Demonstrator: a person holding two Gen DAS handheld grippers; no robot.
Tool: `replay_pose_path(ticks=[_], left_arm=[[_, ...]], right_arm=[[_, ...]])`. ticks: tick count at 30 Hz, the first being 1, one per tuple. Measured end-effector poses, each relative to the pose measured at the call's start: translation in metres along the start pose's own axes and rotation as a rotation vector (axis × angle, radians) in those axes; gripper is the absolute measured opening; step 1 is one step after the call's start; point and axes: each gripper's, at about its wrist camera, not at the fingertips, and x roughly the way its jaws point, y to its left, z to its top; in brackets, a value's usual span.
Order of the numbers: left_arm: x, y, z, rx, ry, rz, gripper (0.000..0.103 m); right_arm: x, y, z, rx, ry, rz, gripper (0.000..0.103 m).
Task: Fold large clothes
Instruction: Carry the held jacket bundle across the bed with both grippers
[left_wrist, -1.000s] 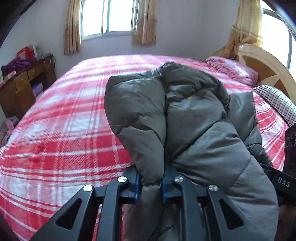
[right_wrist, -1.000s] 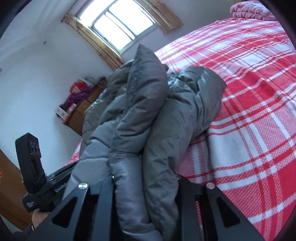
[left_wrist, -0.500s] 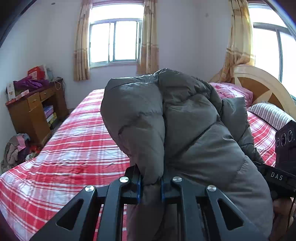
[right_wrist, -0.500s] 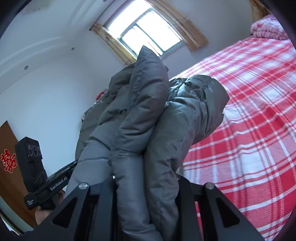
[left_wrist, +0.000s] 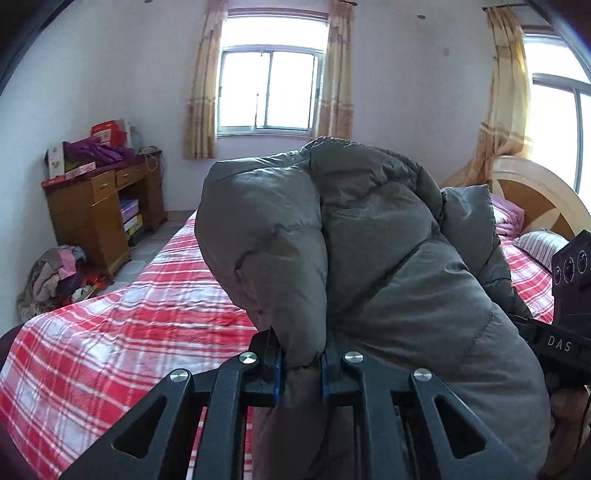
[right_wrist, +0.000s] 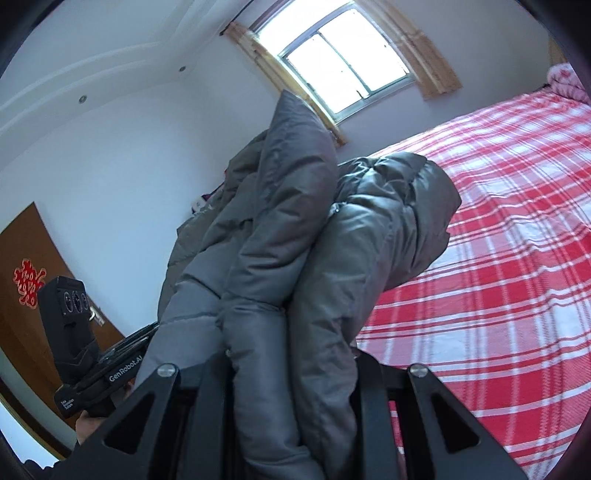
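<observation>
A bulky grey puffer jacket (left_wrist: 369, 258) hangs bunched up above the red-and-white plaid bed (left_wrist: 129, 332). My left gripper (left_wrist: 301, 365) is shut on a fold of its fabric, blue pads pressing from both sides. In the right wrist view the same jacket (right_wrist: 295, 258) fills the middle, and my right gripper (right_wrist: 291, 365) is shut on a thick wad of several layers. Each gripper shows in the other's view: the right gripper's body (left_wrist: 569, 306) at the right edge, the left gripper's body (right_wrist: 85, 343) at lower left, held by a hand.
A wooden desk (left_wrist: 99, 206) with boxes and purple cloth stands left of the bed, with a heap of clothes (left_wrist: 55, 277) on the floor. A curved headboard (left_wrist: 535, 195), pink bedding (left_wrist: 506, 218) and a striped pillow (left_wrist: 535, 243) lie at right. A brown door (right_wrist: 22, 295) is behind.
Both grippers have risen with the jacket, lifting it off the bed. The views now show more wall and windows and less bed. Both grips stay closed on the fabric.
</observation>
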Motion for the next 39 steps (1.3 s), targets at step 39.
replay_pose_path(ticks=[39], left_arm=[[0.025,0.125,-0.065,-0.143,0.139,0.111,0.014]], right_arm=[[0.141,0.016,-0.019,-0.073,0.238,0.004,0.022]])
